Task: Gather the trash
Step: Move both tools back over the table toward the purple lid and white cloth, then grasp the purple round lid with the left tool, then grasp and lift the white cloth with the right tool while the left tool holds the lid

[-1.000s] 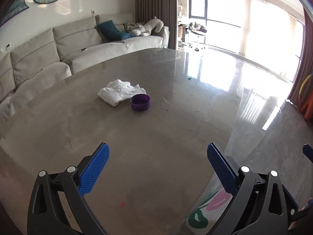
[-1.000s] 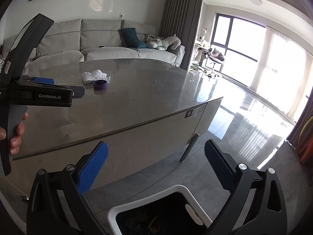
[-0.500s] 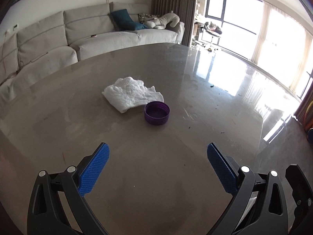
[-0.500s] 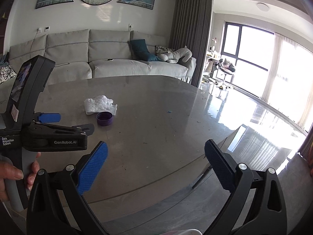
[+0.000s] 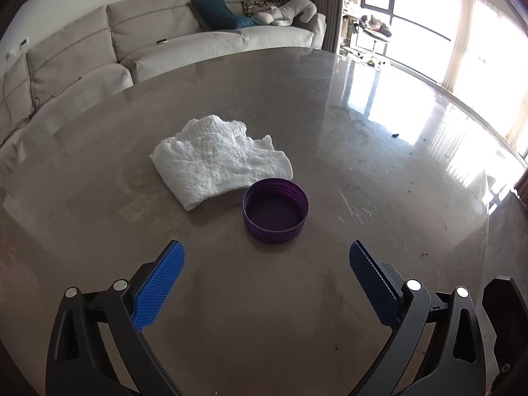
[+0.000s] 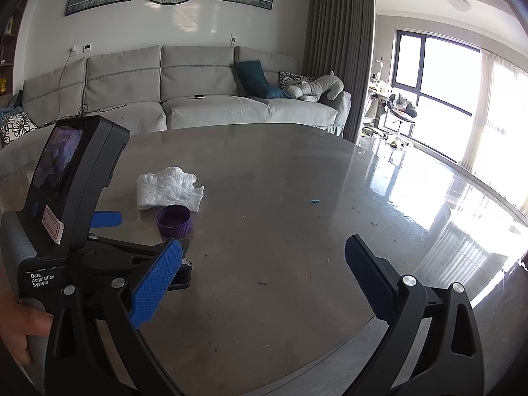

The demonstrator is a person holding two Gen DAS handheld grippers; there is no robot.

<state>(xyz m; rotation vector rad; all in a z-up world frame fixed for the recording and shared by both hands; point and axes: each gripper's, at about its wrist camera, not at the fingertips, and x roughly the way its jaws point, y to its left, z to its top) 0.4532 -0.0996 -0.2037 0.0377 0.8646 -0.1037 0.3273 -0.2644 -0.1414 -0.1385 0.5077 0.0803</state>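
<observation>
A purple jar lid (image 5: 276, 210) lies open side up on the grey table (image 5: 330, 297). A crumpled white paper towel (image 5: 217, 160) lies just behind it and to its left, touching it. My left gripper (image 5: 266, 275) is open and empty, low over the table, its blue pads just short of the lid. In the right wrist view the lid (image 6: 174, 220) and the towel (image 6: 168, 188) lie at left, with the left gripper's body (image 6: 82, 231) beside them. My right gripper (image 6: 263, 275) is open and empty above the table's near part.
A grey sofa (image 6: 184, 99) with cushions and a soft toy stands behind the table. A small blue scrap (image 6: 314, 201) and dark crumbs lie on the table. Bright windows (image 6: 445, 76) and glossy floor are at right. The table's edge runs along the right.
Both grippers have moved forward over the table. The left one has closed in on the lid and towel. The white bin seen under the right gripper has left the view.
</observation>
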